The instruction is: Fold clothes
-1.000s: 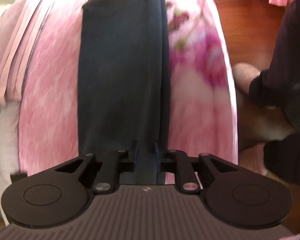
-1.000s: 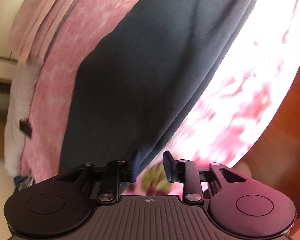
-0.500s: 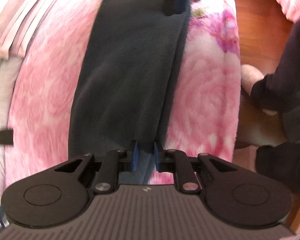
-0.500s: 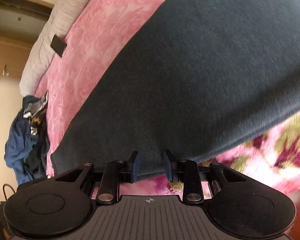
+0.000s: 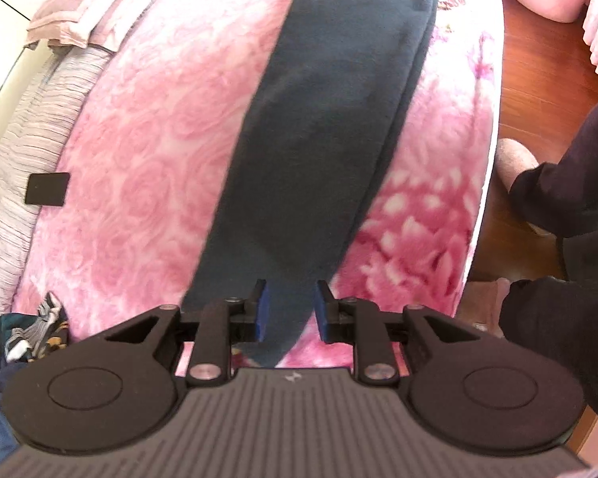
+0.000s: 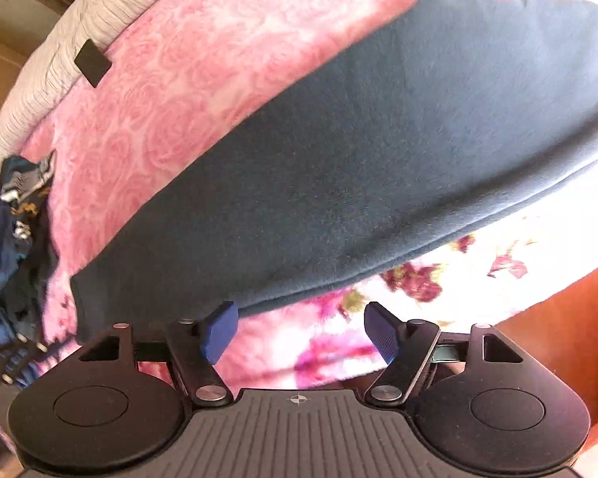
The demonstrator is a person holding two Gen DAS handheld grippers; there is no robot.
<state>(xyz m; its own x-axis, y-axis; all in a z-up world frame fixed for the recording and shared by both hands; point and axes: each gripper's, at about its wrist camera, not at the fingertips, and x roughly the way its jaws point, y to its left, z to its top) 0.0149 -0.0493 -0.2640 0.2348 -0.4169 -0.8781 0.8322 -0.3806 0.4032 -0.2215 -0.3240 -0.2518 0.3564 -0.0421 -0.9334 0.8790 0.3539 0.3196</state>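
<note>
My right fingers [image 6: 299, 332] are opening and have let go. My left fingers [image 5: 289, 308] are opening too. The folded dark cloth [image 5: 319, 151] now lies on the pink bed [image 5: 139, 151], mid-frame.

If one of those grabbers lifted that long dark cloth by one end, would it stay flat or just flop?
Probably flop: the dark cloth lies limp, following the pink blanket beneath it. It looks fleecy, so likely light and not slippery. Its folded layers would probably slide apart if lifted by one end.
</note>
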